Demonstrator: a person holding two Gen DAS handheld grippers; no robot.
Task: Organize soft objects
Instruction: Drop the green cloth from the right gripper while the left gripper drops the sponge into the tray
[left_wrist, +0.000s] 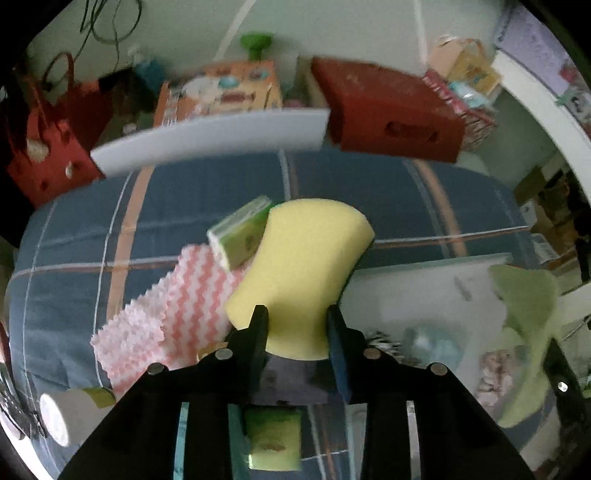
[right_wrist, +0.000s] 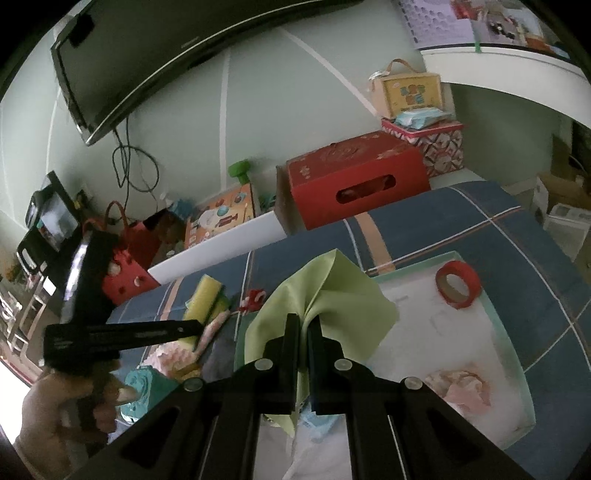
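Observation:
My left gripper (left_wrist: 297, 317) is shut on a yellow sponge (left_wrist: 306, 266) and holds it above the blue plaid bed cover (left_wrist: 184, 192). The sponge also shows in the right wrist view (right_wrist: 205, 297) with the left gripper around it. My right gripper (right_wrist: 303, 321) is shut on a light green cloth (right_wrist: 332, 295) and holds it over the white tray (right_wrist: 491, 332). The cloth hangs at the right in the left wrist view (left_wrist: 528, 314). A pink zigzag cloth (left_wrist: 170, 314) and a green tissue pack (left_wrist: 240, 236) lie on the bed.
A red tape roll (right_wrist: 458, 284) and a pink soft item (right_wrist: 465, 384) lie in the tray. A red box (right_wrist: 354, 181) and a white board (left_wrist: 210, 140) stand at the bed's far edge. A second green pack (left_wrist: 273, 439) lies below my left gripper.

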